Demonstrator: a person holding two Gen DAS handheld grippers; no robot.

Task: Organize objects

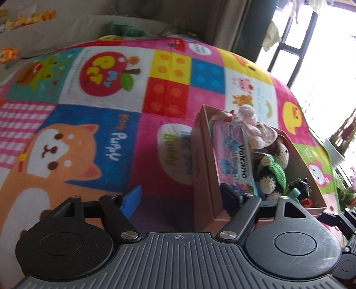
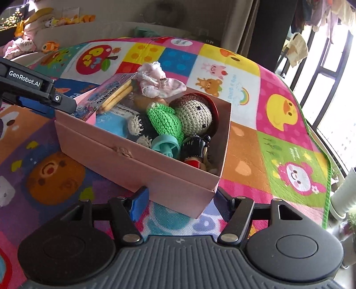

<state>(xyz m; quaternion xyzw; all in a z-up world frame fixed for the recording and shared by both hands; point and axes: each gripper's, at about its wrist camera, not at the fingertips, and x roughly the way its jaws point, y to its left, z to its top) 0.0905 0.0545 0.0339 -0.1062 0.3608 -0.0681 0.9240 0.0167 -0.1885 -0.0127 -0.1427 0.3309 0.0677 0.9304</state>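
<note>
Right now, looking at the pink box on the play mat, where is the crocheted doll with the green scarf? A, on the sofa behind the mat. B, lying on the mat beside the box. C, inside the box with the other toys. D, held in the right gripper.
C: the crocheted doll lies inside the pink box, wedged among the other toys, and the right gripper holds nothing.

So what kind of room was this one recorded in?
Most likely a home living room or play area. A children's play mat printed with cartoon animals covers the surface, a pink box on it holds crocheted dolls and toys, and plush toys line what looks like a sofa behind.
</note>
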